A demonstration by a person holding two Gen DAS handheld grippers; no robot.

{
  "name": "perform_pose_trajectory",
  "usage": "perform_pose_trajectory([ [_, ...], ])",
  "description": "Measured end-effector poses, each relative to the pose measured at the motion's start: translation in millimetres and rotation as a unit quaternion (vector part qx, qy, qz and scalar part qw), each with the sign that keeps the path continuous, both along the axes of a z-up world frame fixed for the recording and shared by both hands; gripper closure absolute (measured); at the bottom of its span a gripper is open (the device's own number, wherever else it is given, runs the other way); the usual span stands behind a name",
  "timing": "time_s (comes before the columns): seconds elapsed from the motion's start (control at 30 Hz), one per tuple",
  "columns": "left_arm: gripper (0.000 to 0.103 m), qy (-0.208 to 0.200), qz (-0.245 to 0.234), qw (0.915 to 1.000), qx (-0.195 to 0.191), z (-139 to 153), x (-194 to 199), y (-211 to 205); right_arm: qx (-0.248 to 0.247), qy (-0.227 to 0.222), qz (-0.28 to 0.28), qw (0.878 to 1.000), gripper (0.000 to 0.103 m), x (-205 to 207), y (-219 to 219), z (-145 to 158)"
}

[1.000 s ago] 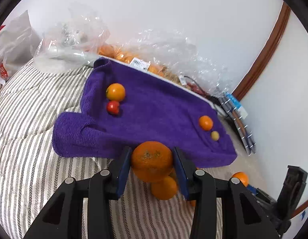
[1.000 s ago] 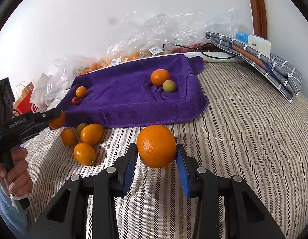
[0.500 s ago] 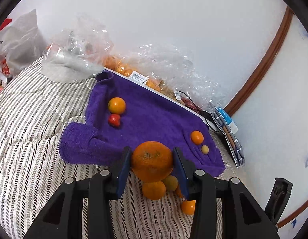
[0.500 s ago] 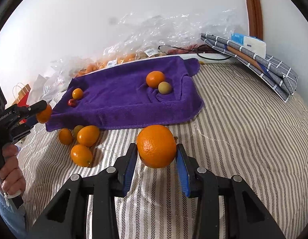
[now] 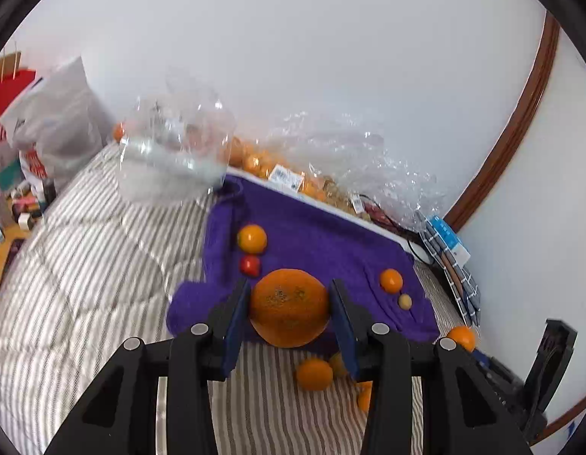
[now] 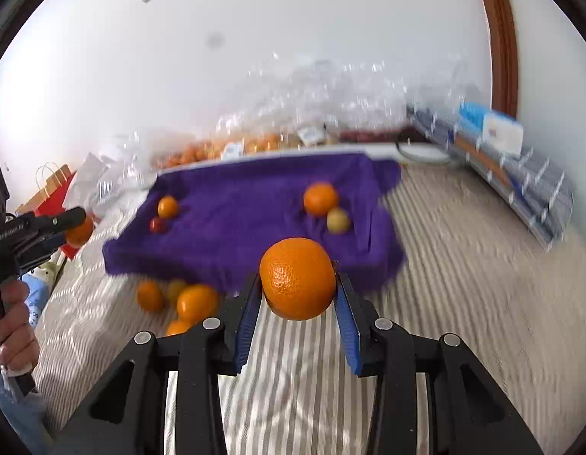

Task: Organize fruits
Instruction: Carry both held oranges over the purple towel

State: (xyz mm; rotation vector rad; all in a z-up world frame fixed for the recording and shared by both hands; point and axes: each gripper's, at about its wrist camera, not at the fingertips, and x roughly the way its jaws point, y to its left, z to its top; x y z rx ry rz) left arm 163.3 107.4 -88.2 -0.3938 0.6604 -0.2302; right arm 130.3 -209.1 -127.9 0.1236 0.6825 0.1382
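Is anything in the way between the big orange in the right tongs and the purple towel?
Nothing visible is. The right tongs hold the big orange in the air just before the purple towel's near edge. The towel's middle is bare; the small fruits on it sit off to its left and right.

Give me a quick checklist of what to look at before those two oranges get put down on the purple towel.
1. Left tool grips its orange between both pads: ok.
2. Right tool grips its orange firmly: ok.
3. Bare patch free in the middle of the purple towel: ok.
4. Fruit already on the towel lies in two pairs, small orange with red fruit, another orange with pale yellow fruit: ok.
5. Loose oranges on the striped bedding are out of the way: cannot tell.
6. Right view sharp enough to aim: not ok, blurred.
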Motion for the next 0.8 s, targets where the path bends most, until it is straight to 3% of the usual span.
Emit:
perform_pose_trajectory([
  [0.27,0.063,-0.003,-0.004,0.9999,0.015,9,42,-22,-0.022,-0.022,0.0,1.0,0.064,47,4,21],
  [0.47,0.063,0.021,-0.014,0.9995,0.019,-17,80,-48,-0.017,0.001,-0.004,1.0,0.064,77,1,3],
  [0.8,0.063,0.039,-0.026,0.9977,0.048,-46,97,-61,-0.004,0.04,-0.001,0.999,0.064,98,-2,-25],
])
